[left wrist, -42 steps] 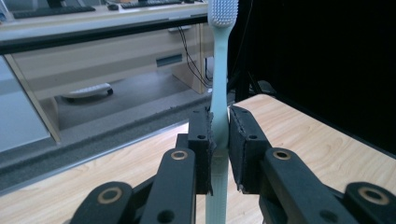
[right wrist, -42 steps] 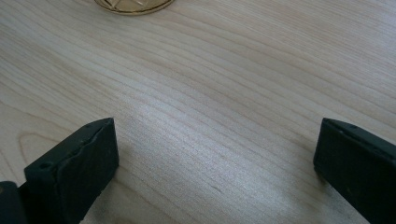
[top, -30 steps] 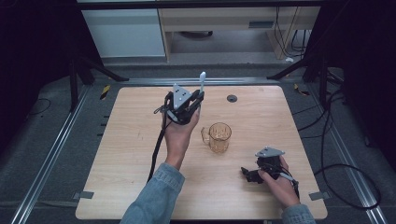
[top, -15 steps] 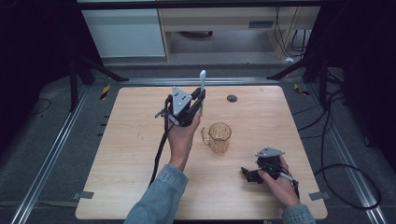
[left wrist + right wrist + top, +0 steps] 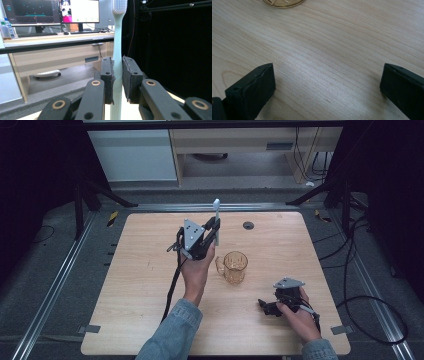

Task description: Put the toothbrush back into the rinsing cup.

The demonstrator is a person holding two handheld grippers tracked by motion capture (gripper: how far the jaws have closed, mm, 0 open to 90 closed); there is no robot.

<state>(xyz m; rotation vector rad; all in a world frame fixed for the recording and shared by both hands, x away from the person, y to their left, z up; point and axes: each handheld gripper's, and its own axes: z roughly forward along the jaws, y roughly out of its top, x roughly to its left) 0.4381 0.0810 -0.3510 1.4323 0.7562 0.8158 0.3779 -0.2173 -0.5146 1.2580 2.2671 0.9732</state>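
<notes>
A pale toothbrush (image 5: 217, 217) stands upright, bristles at the top, held above the table by my left gripper (image 5: 212, 227). In the left gripper view both pads press on the toothbrush's handle (image 5: 117, 75), and its bristle head reaches the top of the picture. An amber glass mug (image 5: 234, 267) with a handle sits on the wooden table (image 5: 140, 285), just right of and nearer than the left hand. My right gripper (image 5: 265, 306) rests low near the table's front right, open, with bare wood between its fingertips (image 5: 252, 92). The mug's base (image 5: 283, 3) shows at the top of that view.
A small dark round disc (image 5: 248, 225) lies near the table's far edge. Cables trail on the floor at the right (image 5: 360, 270). Metal rails run along both sides of the table. A desk with monitors (image 5: 52, 10) stands beyond the table.
The left hand has shifted slightly with the toothbrush, still upright. The right hand and the mug have stayed put.
</notes>
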